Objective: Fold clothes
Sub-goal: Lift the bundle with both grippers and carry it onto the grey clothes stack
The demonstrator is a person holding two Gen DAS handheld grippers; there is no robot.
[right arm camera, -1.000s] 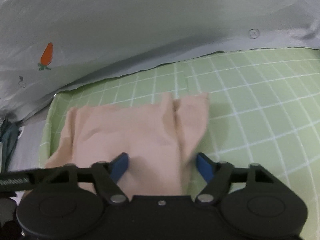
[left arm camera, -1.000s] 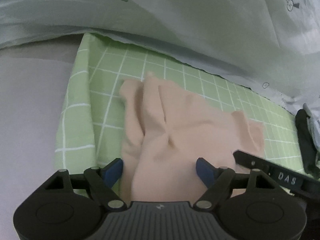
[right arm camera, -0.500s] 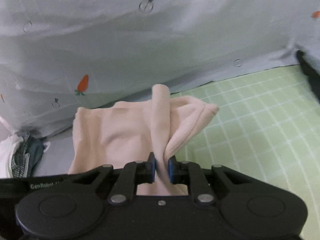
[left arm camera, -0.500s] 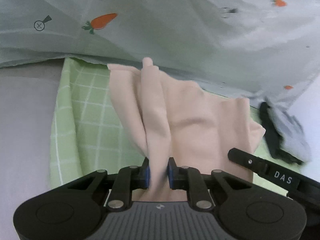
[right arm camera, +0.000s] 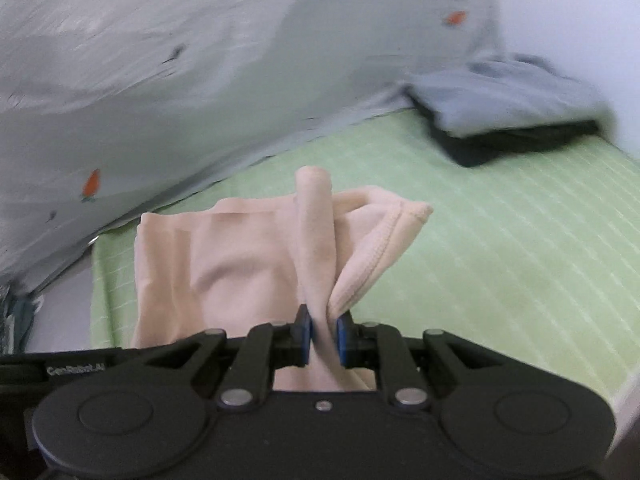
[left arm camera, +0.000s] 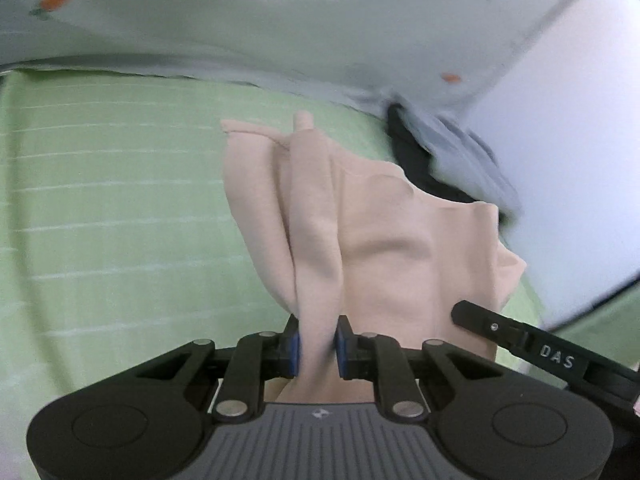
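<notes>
Both grippers are clamped on the same peach garment (left arm camera: 384,240), each with its blue-padded jaws pressed together on a pinched ridge of cloth: the left gripper (left arm camera: 317,346) holds a fold near one end, the right gripper (right arm camera: 322,340) a fold near the other, and the garment is stretched between them above a green checked sheet (left arm camera: 112,216). The left wrist view shows the cloth hanging in soft creases with a plain edge to the left of the pinch, and the black body of the other gripper reaching in from the lower right, printed with the white letters "DAS" (left arm camera: 557,356). The right wrist view shows what the left does not — a stitched hem (right arm camera: 384,252) folded open just right of the pinch (the seam lines are clear there), and a faint label on the other gripper at the lower left that reads roughly "GenRobot.AI" (right arm camera: 76,369), though blur makes the letters uncertain. Behind the green sheet in both views lies a pale bedcover with small orange carrot prints (right arm camera: 91,185). A grey-blue folded garment (right arm camera: 512,100) rests on top of a black one (right arm camera: 516,140) at the far edge of the sheet — seen whole from the right wrist, only partly and blurred from the left. A white wall (left arm camera: 568,128) fills the upper right of the left wrist view.
</notes>
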